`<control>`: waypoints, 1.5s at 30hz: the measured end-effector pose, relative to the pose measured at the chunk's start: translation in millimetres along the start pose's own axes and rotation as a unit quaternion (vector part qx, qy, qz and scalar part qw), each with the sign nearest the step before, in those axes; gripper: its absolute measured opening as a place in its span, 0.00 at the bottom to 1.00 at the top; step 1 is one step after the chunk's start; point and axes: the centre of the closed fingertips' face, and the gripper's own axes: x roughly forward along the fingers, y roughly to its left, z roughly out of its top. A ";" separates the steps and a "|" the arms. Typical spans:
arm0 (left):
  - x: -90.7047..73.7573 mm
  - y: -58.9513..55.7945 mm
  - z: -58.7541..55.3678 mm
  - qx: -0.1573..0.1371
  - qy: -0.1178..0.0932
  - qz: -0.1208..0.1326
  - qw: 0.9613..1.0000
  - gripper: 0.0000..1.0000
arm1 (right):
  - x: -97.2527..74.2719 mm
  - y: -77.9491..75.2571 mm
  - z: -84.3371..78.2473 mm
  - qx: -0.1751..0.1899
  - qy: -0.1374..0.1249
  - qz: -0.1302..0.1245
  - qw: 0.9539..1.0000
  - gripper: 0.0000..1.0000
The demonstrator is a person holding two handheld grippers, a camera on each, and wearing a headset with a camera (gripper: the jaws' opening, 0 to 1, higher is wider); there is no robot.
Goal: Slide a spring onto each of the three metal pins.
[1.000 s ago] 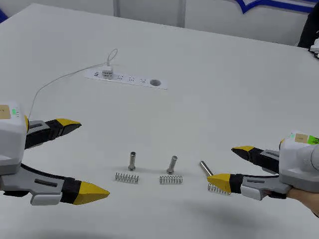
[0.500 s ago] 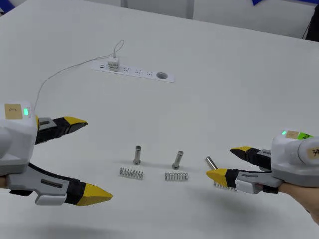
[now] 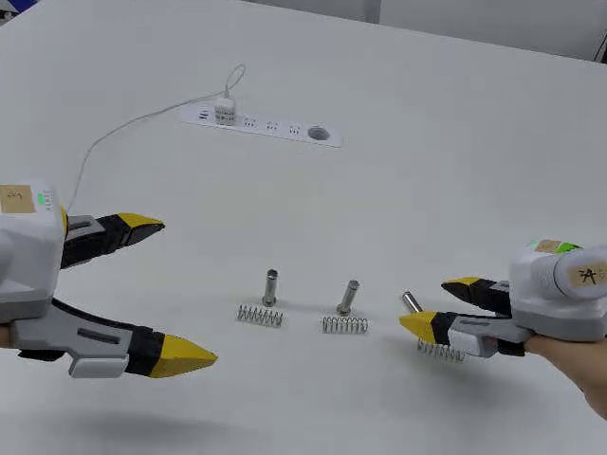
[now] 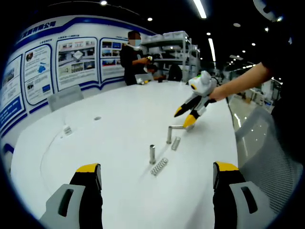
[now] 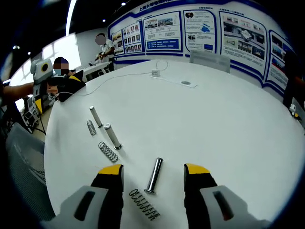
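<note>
Three metal pins sit in a row on the white table: left pin [image 3: 270, 286] and middle pin [image 3: 348, 296] stand upright, while the right pin [image 3: 412, 302] [image 5: 154, 174] lies tilted over. A spring lies in front of each: left spring [image 3: 260, 316], middle spring [image 3: 344, 325], right spring [image 3: 441, 352] [image 5: 144, 204]. My right gripper [image 3: 439, 303] [image 5: 153, 170] is open, its jaws either side of the lying pin's near end and just above the table. My left gripper [image 3: 171, 290] [image 4: 157, 168] is wide open and holds nothing, well left of the row.
A white power strip [image 3: 261, 125] with a plugged charger and cable lies farther back on the table. People stand beyond the table's far end in the gripper views. Bare tabletop [image 3: 455, 171] surrounds the pins.
The head camera has shifted. My right gripper has edged left, closer to the lying pin. The left gripper, pins and springs stay where they were.
</note>
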 end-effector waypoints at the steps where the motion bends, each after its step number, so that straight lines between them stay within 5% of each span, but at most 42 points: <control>1: 0.2 0.0 -0.2 -0.001 0.000 0.000 1.000 0.99 | 0.8 -1.2 -0.2 0.004 0.000 -0.001 1.000 0.51; 17: 1.3 1.1 -5.7 -0.012 0.003 0.002 1.000 0.99 | 21.1 -11.1 -2.9 0.049 0.012 -0.018 0.999 0.31; 29: 0.3 1.1 -6.8 -0.018 0.002 0.002 1.000 0.98 | 30.2 -10.5 -10.1 0.024 0.047 -0.033 0.998 0.25; 45: 0.0 1.1 -0.5 -0.019 -0.009 0.003 1.000 0.97 | 31.4 -9.3 -10.2 0.020 0.061 -0.042 0.997 0.12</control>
